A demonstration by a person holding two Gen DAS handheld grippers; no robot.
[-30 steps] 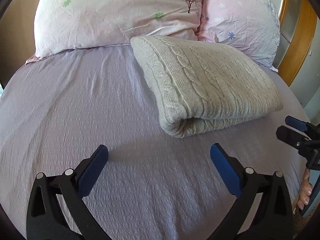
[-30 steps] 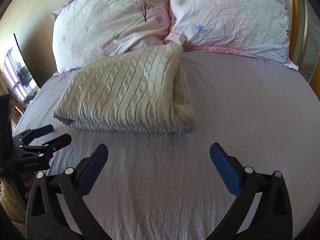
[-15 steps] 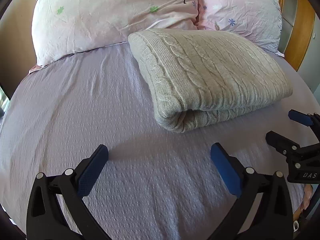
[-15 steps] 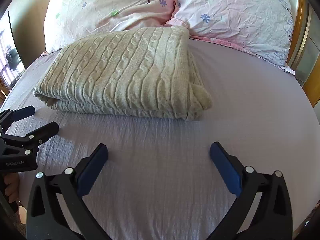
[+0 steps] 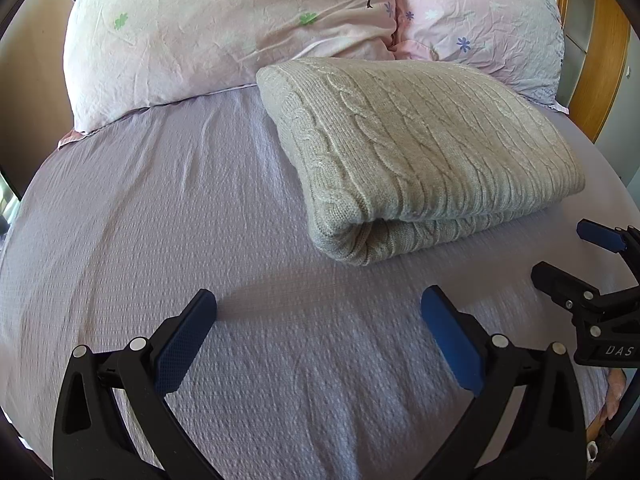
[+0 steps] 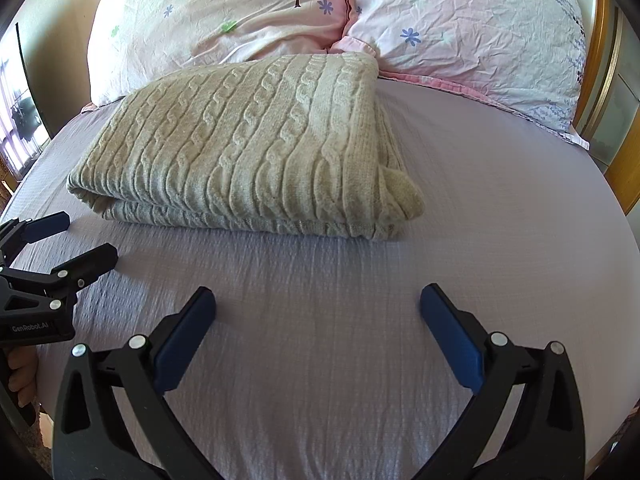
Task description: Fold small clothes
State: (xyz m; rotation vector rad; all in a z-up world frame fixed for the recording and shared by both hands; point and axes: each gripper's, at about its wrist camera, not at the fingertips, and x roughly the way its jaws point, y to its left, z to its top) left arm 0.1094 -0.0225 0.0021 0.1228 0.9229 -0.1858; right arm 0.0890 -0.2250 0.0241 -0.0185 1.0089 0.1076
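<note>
A: Where is the folded, cream cable-knit sweater (image 5: 420,152) lying?

B: It is resting on the lilac textured bedsheet (image 5: 160,220), folded into a thick rectangle, with its far edge touching the two pink floral pillows (image 6: 224,20) leaning at the head of the bed. From the right wrist view, the sweater (image 6: 248,148) is sitting left of centre, its layered edges facing the camera.

A: What is the left gripper (image 5: 318,312) doing?

B: It is hovering over bare sheet near the sweater's rolled corner, its blue-padded fingers (image 5: 184,344) standing spread wide and gripping nothing. It is also showing at the left edge of the right wrist view (image 6: 76,240), jaws apart there too.

A: And the right gripper (image 6: 318,308)?

B: It is likewise hanging above the sheet in front of the sweater, its jaws splayed and empty. In the left wrist view it is poking in from the right edge (image 5: 576,252), close to the sweater's near side but not touching it.

A: Anything else showing?

B: A wooden bed frame (image 5: 608,60) is curving behind the pillows on the right.
</note>
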